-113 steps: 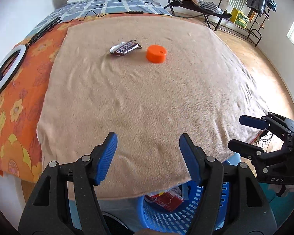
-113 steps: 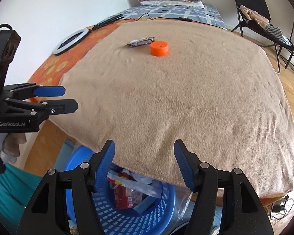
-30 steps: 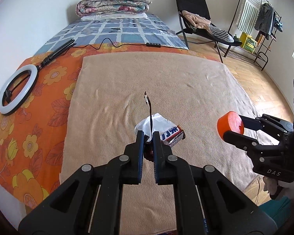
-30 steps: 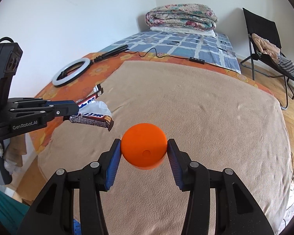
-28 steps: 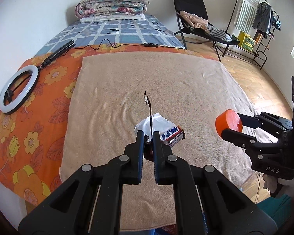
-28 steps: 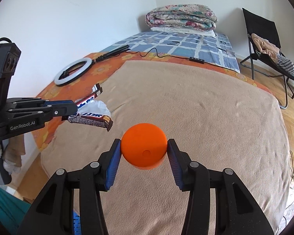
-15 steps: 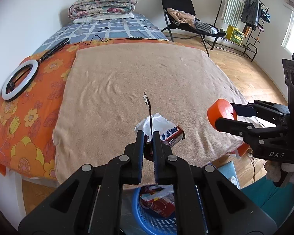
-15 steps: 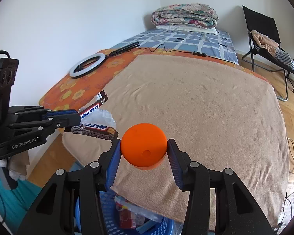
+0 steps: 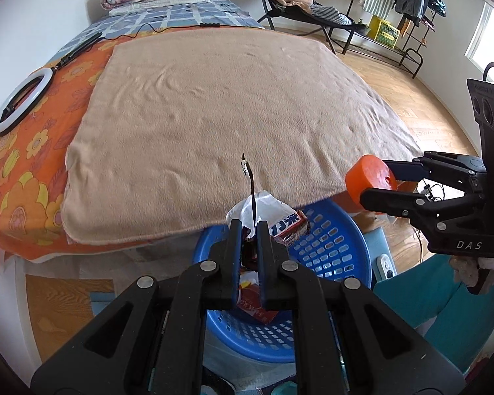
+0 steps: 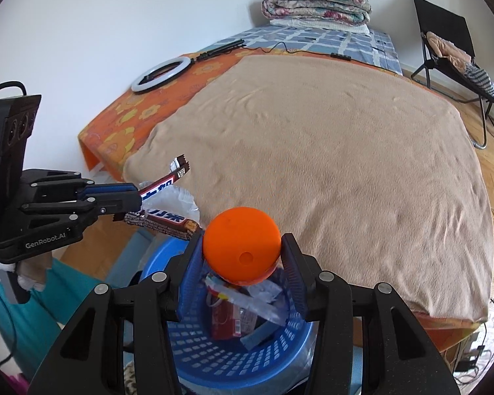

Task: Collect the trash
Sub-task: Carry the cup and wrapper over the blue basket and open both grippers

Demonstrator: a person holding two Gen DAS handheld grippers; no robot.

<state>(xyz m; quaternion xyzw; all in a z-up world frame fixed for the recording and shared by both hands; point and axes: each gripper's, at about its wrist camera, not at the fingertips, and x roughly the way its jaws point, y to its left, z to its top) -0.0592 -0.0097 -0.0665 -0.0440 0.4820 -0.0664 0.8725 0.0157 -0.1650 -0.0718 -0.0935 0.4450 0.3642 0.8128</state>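
Below both grippers, on the floor against the near edge of the bed, stands the blue basket (image 10: 247, 358), already holding a red packet and some crumpled wrappers. Over its rim the left gripper (image 9: 249, 230) has its jaws pinched nearly together on a wrapper (image 9: 280, 222), which hangs partly above the basket's far rim and partly above the bed edge. The right gripper (image 10: 242, 256) is about half open and clamped on an orange cap (image 10: 241, 245), its pads pressing each side, with the cap hanging over the basket's mouth. The step in hand looks like dropping both pieces in. To do it well, I would bring the left gripper a little nearer so that the whole wrapper hangs clear inside the rim, since it is light and could catch on the blanket (image 9: 220, 105) or slide down outside. The cap seems well placed; lowering it before letting go should keep it from bouncing out. Farther off, the blanket shows no more trash, and a ring light (image 9: 21, 103) lies near the bed's left edge.
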